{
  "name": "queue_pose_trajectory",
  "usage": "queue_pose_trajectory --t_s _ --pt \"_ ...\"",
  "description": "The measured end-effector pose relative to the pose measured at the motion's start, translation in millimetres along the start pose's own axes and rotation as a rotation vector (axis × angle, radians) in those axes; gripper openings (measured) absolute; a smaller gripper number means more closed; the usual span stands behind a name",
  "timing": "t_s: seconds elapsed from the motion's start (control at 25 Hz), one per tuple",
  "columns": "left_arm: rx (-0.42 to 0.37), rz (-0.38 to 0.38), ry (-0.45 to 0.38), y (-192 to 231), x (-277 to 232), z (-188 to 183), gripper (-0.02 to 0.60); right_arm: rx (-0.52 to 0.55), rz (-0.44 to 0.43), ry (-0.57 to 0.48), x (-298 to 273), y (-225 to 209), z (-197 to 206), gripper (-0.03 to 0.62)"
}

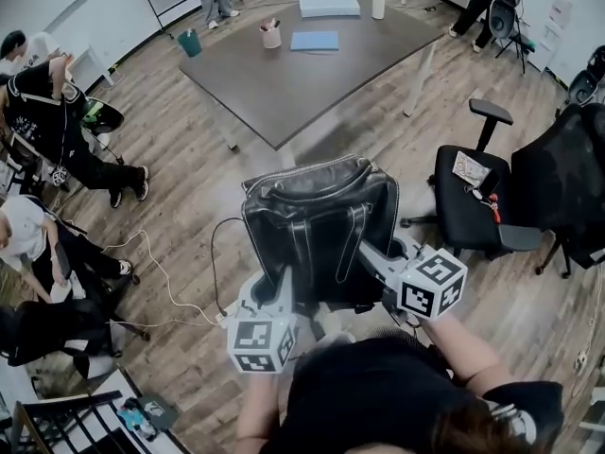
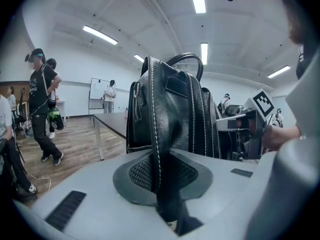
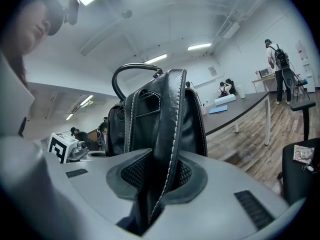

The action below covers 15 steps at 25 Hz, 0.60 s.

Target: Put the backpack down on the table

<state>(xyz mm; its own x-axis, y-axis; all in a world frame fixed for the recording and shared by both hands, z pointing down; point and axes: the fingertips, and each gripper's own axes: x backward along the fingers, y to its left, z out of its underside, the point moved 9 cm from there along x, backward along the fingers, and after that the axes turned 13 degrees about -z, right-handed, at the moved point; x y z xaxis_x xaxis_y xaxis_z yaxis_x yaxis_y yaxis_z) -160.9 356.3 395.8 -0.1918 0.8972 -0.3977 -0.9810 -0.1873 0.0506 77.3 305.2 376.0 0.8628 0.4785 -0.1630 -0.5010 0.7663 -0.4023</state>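
Note:
A black leather backpack (image 1: 319, 225) with white stitching hangs in the air between both grippers, over the wooden floor short of the dark table (image 1: 312, 69). My left gripper (image 1: 284, 287) is shut on a strap at the backpack's left side, seen close up as a backpack strap (image 2: 162, 179) pinched between the pads. My right gripper (image 1: 371, 258) is shut on the right-side strap (image 3: 165, 179). The backpack (image 2: 172, 109) stands upright, its top handle (image 3: 131, 74) arching above.
On the table lie a blue folder (image 1: 314, 41), a white box (image 1: 329, 5), a cup with pens (image 1: 271, 34) and a white cylinder (image 1: 379, 4). A black office chair (image 1: 482, 197) stands to the right. People sit at the left (image 1: 52, 130), and a cable (image 1: 161, 272) runs over the floor.

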Motion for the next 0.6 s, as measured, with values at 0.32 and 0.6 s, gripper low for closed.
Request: queue_pose_trajectory --t_s 0.32,0.6 --pt "-0.013 0.034 -0.01 23 -25 4 0.071 0.011 0.04 0.015 -24 -8 3 0.083" --pt "-0.013 0.021 -0.042 23 -47 5 0.071 0.053 0.027 0.001 -34 -28 0 0.083"
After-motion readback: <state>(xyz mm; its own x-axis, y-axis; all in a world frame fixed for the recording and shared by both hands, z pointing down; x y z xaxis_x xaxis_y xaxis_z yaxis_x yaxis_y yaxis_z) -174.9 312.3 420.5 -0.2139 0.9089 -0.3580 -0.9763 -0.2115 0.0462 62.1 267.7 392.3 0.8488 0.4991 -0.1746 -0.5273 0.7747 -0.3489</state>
